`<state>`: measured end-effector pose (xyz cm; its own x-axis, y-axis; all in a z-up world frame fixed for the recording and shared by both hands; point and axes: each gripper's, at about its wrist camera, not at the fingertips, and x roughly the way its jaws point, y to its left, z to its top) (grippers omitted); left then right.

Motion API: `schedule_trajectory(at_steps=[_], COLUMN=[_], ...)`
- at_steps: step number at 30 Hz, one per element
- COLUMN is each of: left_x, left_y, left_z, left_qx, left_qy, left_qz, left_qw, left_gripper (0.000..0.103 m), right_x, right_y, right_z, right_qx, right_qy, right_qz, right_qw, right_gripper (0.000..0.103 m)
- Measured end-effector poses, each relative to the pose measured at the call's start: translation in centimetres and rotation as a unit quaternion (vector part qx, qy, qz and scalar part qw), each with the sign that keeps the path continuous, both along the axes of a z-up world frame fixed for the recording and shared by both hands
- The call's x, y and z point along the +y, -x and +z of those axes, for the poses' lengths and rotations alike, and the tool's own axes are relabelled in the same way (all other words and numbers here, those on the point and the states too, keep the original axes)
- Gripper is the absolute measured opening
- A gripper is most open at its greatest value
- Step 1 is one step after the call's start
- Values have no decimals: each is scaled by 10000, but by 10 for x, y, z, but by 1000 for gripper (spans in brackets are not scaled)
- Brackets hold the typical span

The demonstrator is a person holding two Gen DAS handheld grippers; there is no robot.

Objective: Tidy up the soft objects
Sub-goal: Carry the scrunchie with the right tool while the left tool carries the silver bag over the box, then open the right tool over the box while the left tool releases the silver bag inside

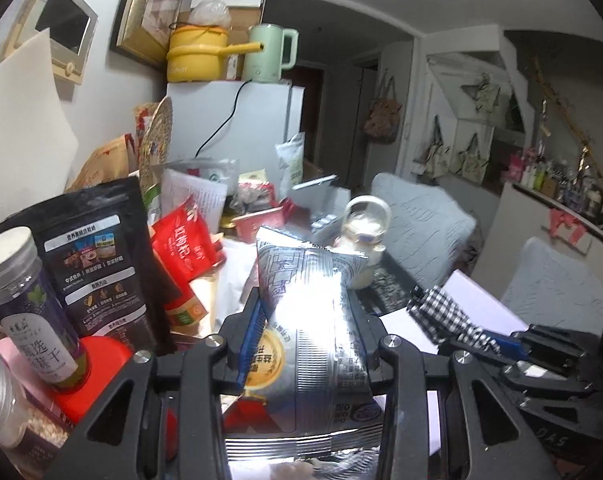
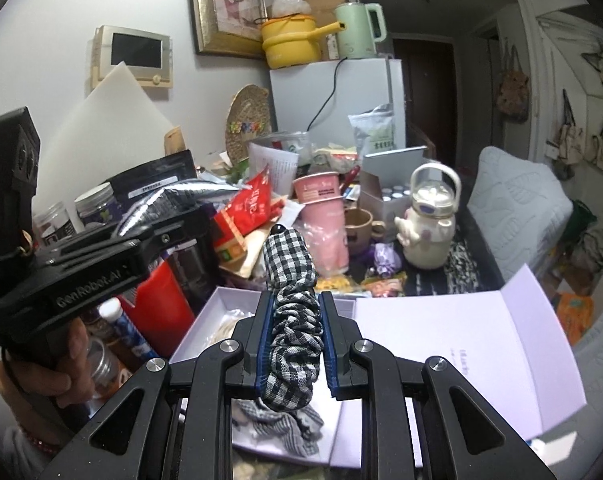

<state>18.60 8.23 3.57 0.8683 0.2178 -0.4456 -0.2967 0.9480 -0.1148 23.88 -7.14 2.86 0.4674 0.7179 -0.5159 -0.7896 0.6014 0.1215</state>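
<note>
My left gripper (image 1: 305, 320) is shut on a silver foil snack bag (image 1: 313, 312) and holds it upright above the cluttered table. The same gripper and bag show at the left of the right wrist view (image 2: 169, 208). My right gripper (image 2: 295, 320) is shut on a black-and-white checked fabric piece (image 2: 291, 300), held above an open lavender box (image 2: 441, 320). That fabric (image 1: 449, 316) and gripper also show at the right of the left wrist view. More checked fabric (image 2: 285, 432) lies in the box under the gripper.
A black pouch (image 1: 97, 260), a red pouch (image 1: 185, 244), a clear jar (image 1: 33, 308) and a red box (image 2: 161, 304) crowd the left. A cream bottle (image 2: 429, 224), pink cups (image 2: 325, 216) and a white fridge (image 2: 333, 100) stand behind. A grey cushioned chair (image 2: 517, 208) is at the right.
</note>
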Motion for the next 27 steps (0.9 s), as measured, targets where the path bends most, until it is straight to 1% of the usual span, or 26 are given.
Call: schedule_trajectory(at_steps=[7, 10, 13, 18, 24, 27], left_x=[12, 14, 18, 22, 24, 28], left_y=[-31, -39, -47, -60, -75, -79], left_z=[-33, -42, -52, -72, -92, -99], left_qx=[640, 810, 974, 1307, 1701, 1827], left_qy=[23, 62, 58, 65, -15, -2], left_qz=[118, 87, 166, 279, 337, 392], left_qw=[9979, 9967, 9951, 9910, 9849, 9824], left_gripper=[38, 38, 38, 38, 38, 38], right_x=[28, 37, 41, 48, 58, 63], right_y=[-31, -41, -48, -58, -63, -64], right_z=[-18, -29, -39, -56, -72, -78], right_qx=[340, 469, 586, 728, 827, 864], right_qy=[114, 160, 241, 482, 706, 789], right_qz=[84, 113, 107, 100, 79, 68], right_qw=[9993, 9987, 9979, 9961, 9940, 9931], right_gripper=[22, 22, 22, 22, 22, 22])
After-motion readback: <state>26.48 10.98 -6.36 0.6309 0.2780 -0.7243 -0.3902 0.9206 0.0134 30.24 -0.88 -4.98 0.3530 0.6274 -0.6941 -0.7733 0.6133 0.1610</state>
